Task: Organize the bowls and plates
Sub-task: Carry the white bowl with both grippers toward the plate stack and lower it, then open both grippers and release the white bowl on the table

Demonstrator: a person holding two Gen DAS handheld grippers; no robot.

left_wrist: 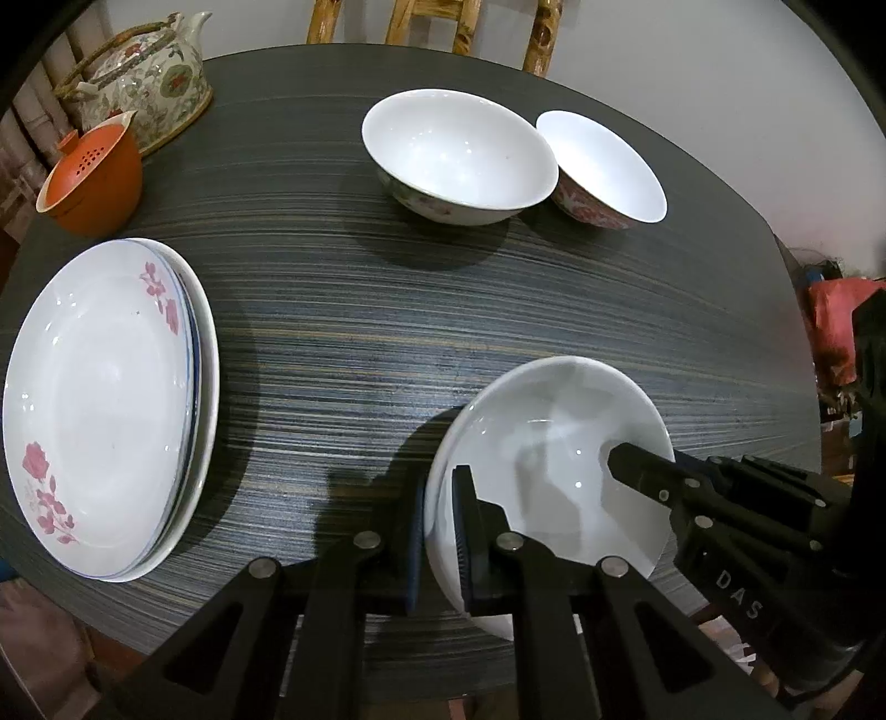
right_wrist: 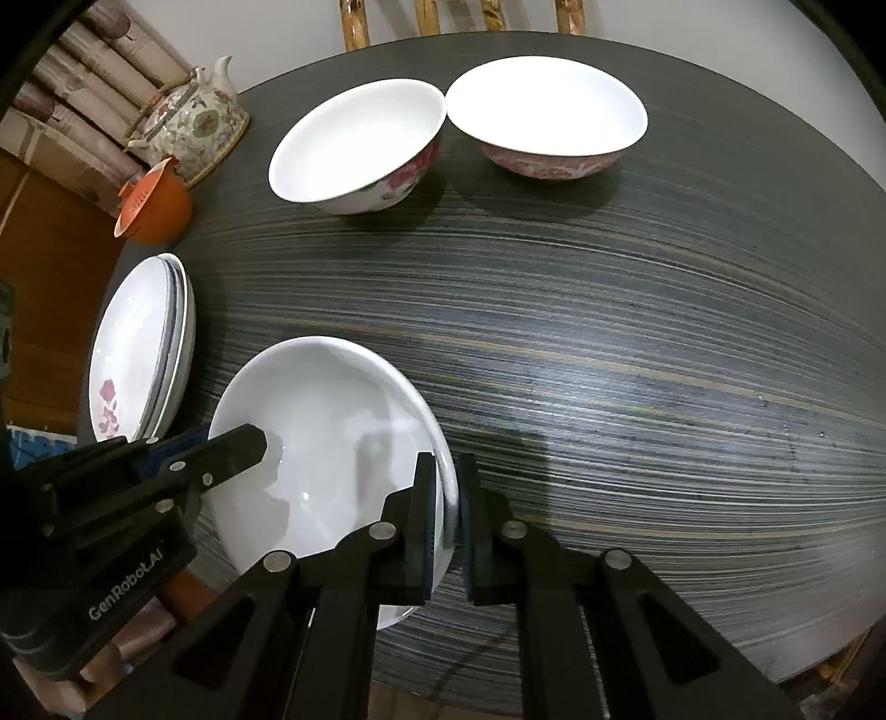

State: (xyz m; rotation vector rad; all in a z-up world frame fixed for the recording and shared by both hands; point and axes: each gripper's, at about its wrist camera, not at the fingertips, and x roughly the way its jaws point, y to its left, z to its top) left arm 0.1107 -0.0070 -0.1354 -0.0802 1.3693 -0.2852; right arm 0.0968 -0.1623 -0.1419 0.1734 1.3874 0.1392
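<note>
A plain white deep dish (left_wrist: 554, 443) (right_wrist: 321, 432) is at the near edge of the dark striped table (left_wrist: 387, 332), gripped from both sides. My left gripper (left_wrist: 440, 531) is shut on its left rim, one pad inside and one outside. On the opposite rim my right gripper (right_wrist: 447, 520) is shut the same way. Each gripper shows in the other's view, reaching into the dish. A stack of flowered plates (left_wrist: 105, 410) (right_wrist: 138, 354) lies to the left. At the far side stand two flowered bowls (left_wrist: 459, 155) (left_wrist: 603, 166) side by side.
A patterned teapot (left_wrist: 149, 83) and an orange strainer cup (left_wrist: 91, 177) stand at the far left corner. Wooden chair backs (left_wrist: 410, 22) rise behind the table. Bare tabletop lies between the dish and the bowls.
</note>
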